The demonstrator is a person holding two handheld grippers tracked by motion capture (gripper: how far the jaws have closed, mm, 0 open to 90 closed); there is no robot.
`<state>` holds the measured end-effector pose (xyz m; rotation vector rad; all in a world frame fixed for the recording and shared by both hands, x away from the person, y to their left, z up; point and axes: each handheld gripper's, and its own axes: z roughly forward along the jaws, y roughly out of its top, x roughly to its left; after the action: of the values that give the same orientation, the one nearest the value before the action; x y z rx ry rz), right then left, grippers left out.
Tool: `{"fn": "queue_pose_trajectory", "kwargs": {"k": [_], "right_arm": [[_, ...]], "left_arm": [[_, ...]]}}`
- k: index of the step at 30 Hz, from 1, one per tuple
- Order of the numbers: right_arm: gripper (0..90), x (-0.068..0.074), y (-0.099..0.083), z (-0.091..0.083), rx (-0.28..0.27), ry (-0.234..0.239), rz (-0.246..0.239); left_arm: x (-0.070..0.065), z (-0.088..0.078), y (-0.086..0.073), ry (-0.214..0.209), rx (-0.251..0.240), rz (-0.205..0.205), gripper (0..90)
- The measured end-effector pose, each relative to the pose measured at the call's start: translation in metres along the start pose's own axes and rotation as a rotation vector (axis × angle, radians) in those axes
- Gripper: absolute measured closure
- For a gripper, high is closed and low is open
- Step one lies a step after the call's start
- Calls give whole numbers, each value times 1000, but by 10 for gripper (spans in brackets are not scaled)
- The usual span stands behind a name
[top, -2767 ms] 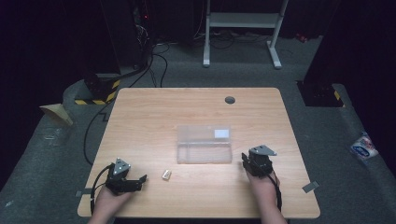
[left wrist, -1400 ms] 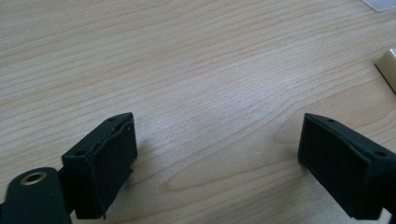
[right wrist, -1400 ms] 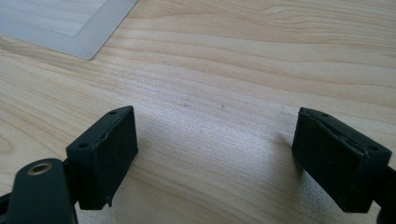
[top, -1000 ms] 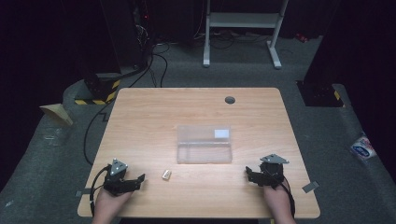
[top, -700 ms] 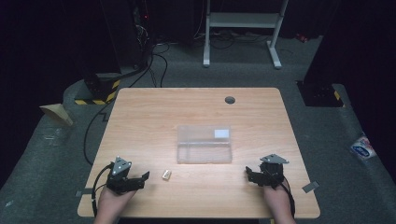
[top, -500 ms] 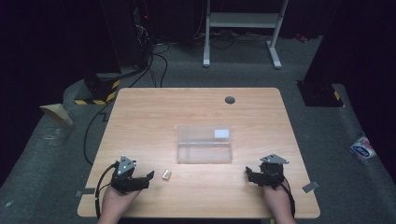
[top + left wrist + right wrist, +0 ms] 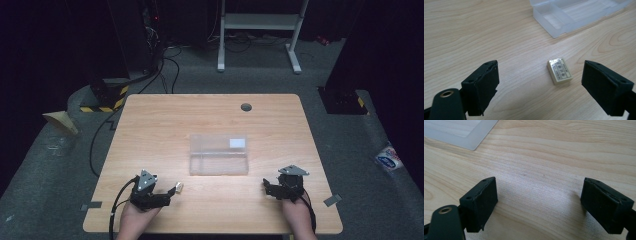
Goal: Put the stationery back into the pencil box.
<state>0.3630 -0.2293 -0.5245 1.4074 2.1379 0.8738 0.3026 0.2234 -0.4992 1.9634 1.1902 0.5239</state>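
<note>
Wooden table (image 7: pixel 165 125) across the middle of the high view, pale grain, a dark round grommet (image 7: pixel 246 107) near its far edge. Clear plastic box (image 7: pixel 218 154) at frame centre, lid open, a white label at its upper right; in the left gripper view, upper right of the frame, shallow compartments with thin translucent walls (image 7: pixel 564 15). Probably light and a little flexible, likely to skid on the smooth wood if nudged.

Right gripper (image 7: pixel 270 188) at lower right of the high view, jaws spread wide over bare wood, nothing between them; same wide gap in the right gripper view (image 7: pixel 540 202), with a corner of the box's lid at upper left.

Left gripper (image 7: pixel 170 196) at lower left of the high view, jaws wide and empty, aimed at the small block.

Small cream block (image 7: pixel 559 71), flat on the table at centre right of the left gripper view, ahead of the jaws and nearer the right one, touching neither, well apart from the box. Looks like a wrapped eraser: light, firm with slight give, glossy film perhaps a bit slick. Best taken across the two long sides, pads square to them. Printed label and wrapper legible up close; from the high view just a pale speck (image 7: pixel 179 187) beside the jaw tips.
</note>
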Motion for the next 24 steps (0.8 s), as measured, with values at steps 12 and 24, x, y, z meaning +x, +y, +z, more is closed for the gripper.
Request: {"fn": "queue_pose_trajectory", "kwargs": {"k": [12, 24], "right_arm": [[138, 0, 0, 0, 0, 0, -1], [137, 0, 0, 0, 4, 7, -3]], "left_arm": [[-14, 11, -4, -39, 15, 20, 149], [-22, 22, -9, -42, 48, 13, 183]]}}
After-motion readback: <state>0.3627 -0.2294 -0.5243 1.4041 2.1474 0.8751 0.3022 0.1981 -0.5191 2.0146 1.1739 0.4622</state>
